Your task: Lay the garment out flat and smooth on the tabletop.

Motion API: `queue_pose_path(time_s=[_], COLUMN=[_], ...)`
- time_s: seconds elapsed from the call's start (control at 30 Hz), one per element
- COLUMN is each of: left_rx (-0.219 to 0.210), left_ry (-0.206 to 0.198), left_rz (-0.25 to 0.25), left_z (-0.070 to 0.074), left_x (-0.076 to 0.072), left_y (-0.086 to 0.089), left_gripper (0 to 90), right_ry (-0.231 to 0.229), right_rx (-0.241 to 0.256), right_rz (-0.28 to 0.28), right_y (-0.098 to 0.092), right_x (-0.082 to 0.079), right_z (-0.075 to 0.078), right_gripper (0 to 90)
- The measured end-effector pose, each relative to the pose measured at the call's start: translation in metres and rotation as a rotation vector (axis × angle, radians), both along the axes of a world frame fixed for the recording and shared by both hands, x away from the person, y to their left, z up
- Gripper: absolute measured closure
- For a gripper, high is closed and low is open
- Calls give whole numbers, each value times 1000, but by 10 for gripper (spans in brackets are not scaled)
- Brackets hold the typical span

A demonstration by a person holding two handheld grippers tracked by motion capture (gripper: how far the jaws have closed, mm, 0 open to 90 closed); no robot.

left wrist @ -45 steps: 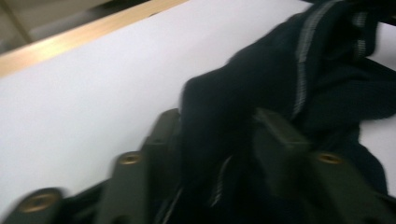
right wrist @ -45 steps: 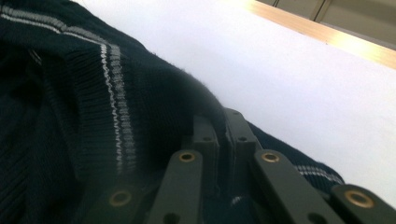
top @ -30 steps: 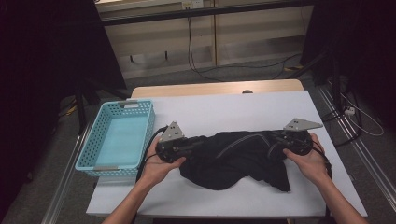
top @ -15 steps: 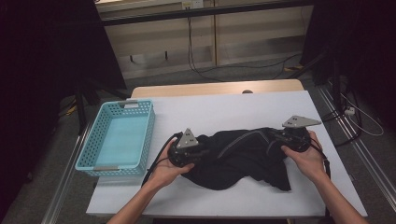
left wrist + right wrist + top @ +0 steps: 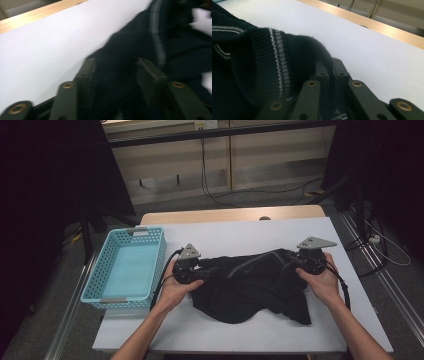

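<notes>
Basket: a light blue plastic basket sits on the counter just outside the left hand-held gripper, with nothing in it; judged as the likely place for the garment once it is folded.

Left hand-held gripper: the left hand-held gripper has its jaws spread wide, with dark cloth lying between them but not pinched; in the high view it rests at the garment's near-left edge, probably placed to take a fresh hold there.

Garment: a dark knit sweater with thin pale stripes at its ribbed edge lies crumpled flat between the two hand-held grippers, stretched somewhat from one to the other; that spread suggests it is being pulled out for smoothing or folding.

Right hand-held gripper: the right hand-held gripper has its jaws closed tight on the striped ribbed edge of the sweater; in the high view it sits at the garment's far-right corner, anchoring that end.

Counter: a white counter with a pale wooden strip along the edge beyond both hand-held grippers; bare apart from the basket and sweater.

Room: dim, with dark curtains to either side, pale cabinet panels beyond the counter, and cables trailing on the grey floor.
</notes>
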State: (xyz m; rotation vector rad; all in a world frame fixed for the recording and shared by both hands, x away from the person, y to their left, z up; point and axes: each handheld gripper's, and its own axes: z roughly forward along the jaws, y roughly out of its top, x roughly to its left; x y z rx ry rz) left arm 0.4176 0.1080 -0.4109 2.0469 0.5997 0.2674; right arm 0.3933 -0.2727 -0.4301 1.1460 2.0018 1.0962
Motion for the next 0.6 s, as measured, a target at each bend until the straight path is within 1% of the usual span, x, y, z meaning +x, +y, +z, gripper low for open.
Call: queue_pose_path(time_s=[0.07,0.1,0.13,0.17,0.23,0.27,0.3,0.33,0.37,0.4,0.43,0.47,0.5,0.53,0.57,0.6], left_rx=[26,50,66,75,106,120,125,158,182,192,201,201,184,165,127,100], left_ry=[-17,-38,-59,-67,-82,-74,-61,-69,-78,-80,-83,-81,-73,-61,-37,-34], left_rz=[-22,-37,-37,-44,-24,-19,-2,8,8,14,32,34,50,49,50,50], left_z=[3,4,3,2,-3,-6,-10,-14,-18,-21,-24,-24,-23,-21,-18,-14], left_x=[-8,-13,-15,-16,-13,-9,-6,-4,-2,0,2,3,4,7,9,11], left_y=[-1,-2,-3,-3,-6,-7,-9,-11,-13,-15,-16,-16,-16,-14,-11,-8], left_gripper=[468,462,457,436,398,363,355,368,371,372,372,374,412,503,550,606], right_ry=[4,6,10,11,9,8,10,10,11,11,11,11,11,11,11,9], right_rx=[8,8,14,11,10,10,13,15,16,15,18,18,17,18,19,17], right_rz=[-1,-2,-3,-3,-4,-3,-3,-3,-2,-2,-3,-3,-2,-2,-1,1], right_y=[-1,-1,-1,-1,0,0,0,0,0,0,-1,-1,-1,-1,-1,-1], right_x=[1,1,2,2,2,2,2,1,1,2,2,3,3,3,3,3], right_z=[-1,-2,-2,-3,-3,-3,-3,-3,-2,-3,-3,-3,-3,-2,-2,-1], right_gripper=[847,848,847,848,847,847,847,847,847,847,847,847,847,847,847,847])
